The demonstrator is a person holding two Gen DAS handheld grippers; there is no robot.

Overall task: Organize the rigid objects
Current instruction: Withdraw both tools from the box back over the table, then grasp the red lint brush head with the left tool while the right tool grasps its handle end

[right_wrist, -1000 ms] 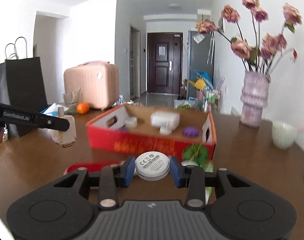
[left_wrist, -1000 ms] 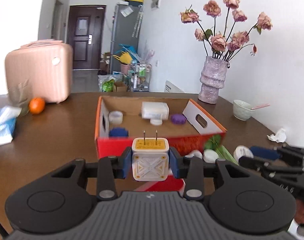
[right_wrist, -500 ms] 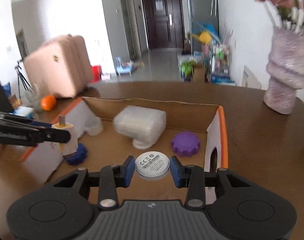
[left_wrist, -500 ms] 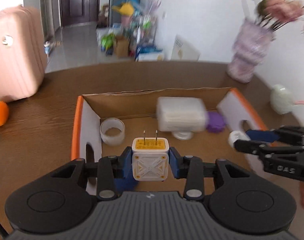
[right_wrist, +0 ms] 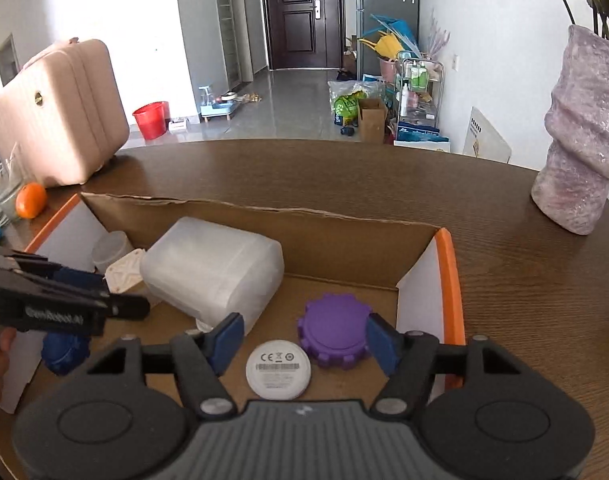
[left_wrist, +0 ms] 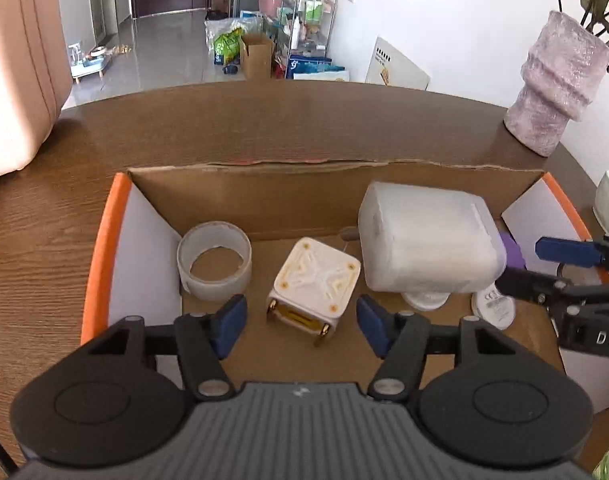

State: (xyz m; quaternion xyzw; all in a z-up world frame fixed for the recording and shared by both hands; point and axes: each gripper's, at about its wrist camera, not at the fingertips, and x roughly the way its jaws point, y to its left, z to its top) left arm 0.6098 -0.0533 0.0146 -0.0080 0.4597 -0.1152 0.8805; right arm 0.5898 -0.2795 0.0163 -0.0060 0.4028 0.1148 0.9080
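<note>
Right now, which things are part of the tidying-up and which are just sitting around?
Tidying-up:
cardboard box
plug adapter
white round disc
purple cap
tape roll
white plastic container
left gripper and right gripper, both open

Sitting around:
purple vase
pink suitcase
orange

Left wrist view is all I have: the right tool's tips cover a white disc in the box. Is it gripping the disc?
Observer: No. The right tool is open; the white disc lies flat on the floor of the box between its spread fingers.
Reviewer: What's the purple thing behind the white container?
Observer: A purple toothed cap, lying beside the disc.
Reviewer: Anything I can't see at all?
Observer: A blue cap near the box's left wall.
</note>
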